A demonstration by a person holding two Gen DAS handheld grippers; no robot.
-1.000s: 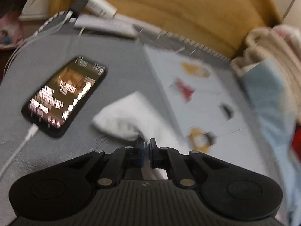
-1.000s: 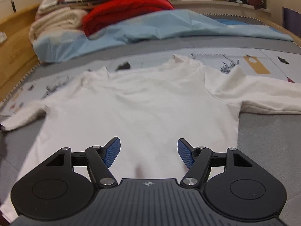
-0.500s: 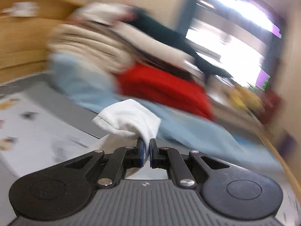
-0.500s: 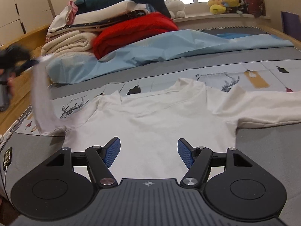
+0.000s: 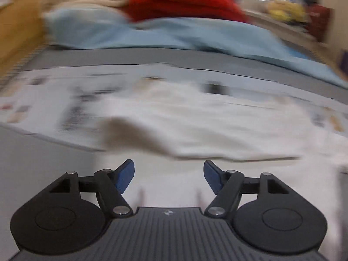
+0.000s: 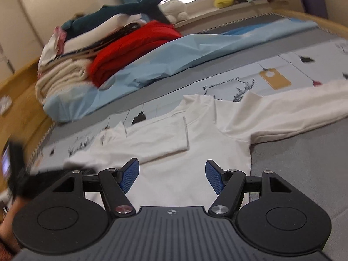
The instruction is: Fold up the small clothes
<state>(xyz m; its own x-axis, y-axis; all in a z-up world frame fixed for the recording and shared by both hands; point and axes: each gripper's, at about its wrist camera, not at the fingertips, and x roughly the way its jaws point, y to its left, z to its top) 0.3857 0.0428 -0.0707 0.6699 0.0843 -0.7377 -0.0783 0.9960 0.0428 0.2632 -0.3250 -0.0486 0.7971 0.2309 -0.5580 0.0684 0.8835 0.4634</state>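
White long-sleeve top (image 6: 195, 152) lies flat on the bed (image 6: 304, 163), front up, collar toward the far end; one sleeve (image 6: 152, 139) already folded across the chest, cuff edge near the collar; other sleeve (image 6: 293, 108) stretched out to the side over the printed sheet (image 6: 271, 74).

L gripper (image 5: 169, 174): fingers opening, nothing between them; view badly smeared, white cloth just ahead and below; can't tell if the fingers clear the fabric. R gripper (image 6: 173, 174): fingers spread wide, empty, hovering over the lower body of the top, not touching as far as I can see.

Risks, as I judge them:
- folded sleeve sits loose; a fast pull-away by the L hand could snag it or drag it back off the chest; cloth is light, no weight holding it
- sleeve lies a bit skewed; if not squared, the next fold stacks crooked
- R going for the outstretched sleeve: pinch too deep takes the sheet as well; whole top shifts
- hem near R gripper may bunch if the fingers press down before closing
- blue duvet (image 6: 174, 52) and clothes pile (image 6: 97, 50) well apart; no trouble there.
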